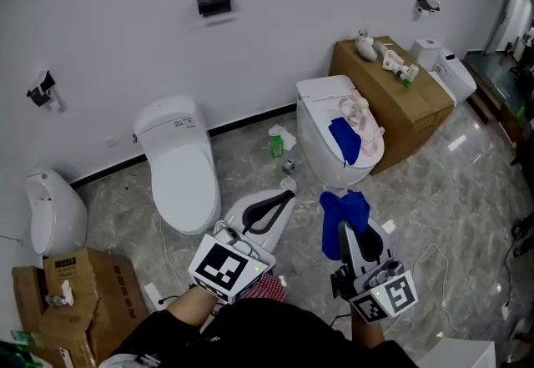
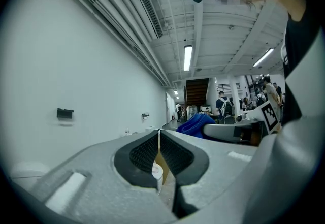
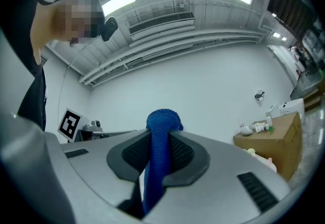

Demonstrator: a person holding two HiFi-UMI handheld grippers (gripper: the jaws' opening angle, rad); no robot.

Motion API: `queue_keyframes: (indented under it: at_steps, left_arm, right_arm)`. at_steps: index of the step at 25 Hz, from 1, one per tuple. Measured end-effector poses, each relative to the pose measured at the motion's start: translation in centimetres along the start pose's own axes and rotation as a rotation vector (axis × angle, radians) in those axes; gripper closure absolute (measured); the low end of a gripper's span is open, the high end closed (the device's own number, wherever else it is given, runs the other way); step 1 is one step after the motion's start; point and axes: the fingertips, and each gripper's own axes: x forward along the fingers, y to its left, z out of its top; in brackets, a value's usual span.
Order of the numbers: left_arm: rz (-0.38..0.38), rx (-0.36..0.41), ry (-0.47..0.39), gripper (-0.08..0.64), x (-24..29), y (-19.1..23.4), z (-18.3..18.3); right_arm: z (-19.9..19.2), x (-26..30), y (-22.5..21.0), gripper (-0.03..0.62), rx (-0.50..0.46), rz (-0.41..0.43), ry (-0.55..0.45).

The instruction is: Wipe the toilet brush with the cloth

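In the head view my right gripper (image 1: 345,227) is shut on a blue cloth (image 1: 344,209), which bunches up beyond its tips. The right gripper view shows the cloth (image 3: 161,121) pinched upright between the dark pads of that gripper (image 3: 158,136). To its left, my left gripper (image 1: 289,197) is shut with nothing in it. In the left gripper view its jaws (image 2: 159,139) meet. A small white round object (image 1: 288,184) stands on the floor just beyond its tips. I cannot make out a toilet brush in any view.
A white toilet (image 1: 179,162) stands at the wall, left of centre. A second toilet (image 1: 321,112) to the right has another blue cloth (image 1: 345,141) draped on it. A cardboard box (image 1: 400,99) with small items stands further right. There is a urinal (image 1: 52,212) far left and a green bottle (image 1: 276,145) on the marble floor.
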Motion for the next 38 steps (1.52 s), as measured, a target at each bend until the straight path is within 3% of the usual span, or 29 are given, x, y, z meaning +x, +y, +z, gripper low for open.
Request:
queue_keyframes:
  at_steps: [11, 26, 33, 38]
  left_arm:
    - [0.002, -0.020, -0.014, 0.552, 1.8, 7.5, -0.9]
    - [0.011, -0.047, -0.020, 0.554, 2.9, 15.4, -1.7]
    - [-0.008, -0.017, -0.037, 0.552, 3.3, 16.5, -1.4]
    - [0.006, -0.044, -0.039, 0.552, 3.7, 17.0, -1.3]
  right_arm:
    - [-1.5, 8.1, -0.9, 0.528, -0.045, 0.013, 0.022]
    - [-3.6, 15.4, -1.4, 0.528, -0.036, -0.008, 0.043]
    - [-4.1, 16.3, -2.0, 0.528, -0.024, -0.025, 0.053]
    - [-4.5, 17.0, -2.4, 0.528, -0.025, -0.009, 0.071]
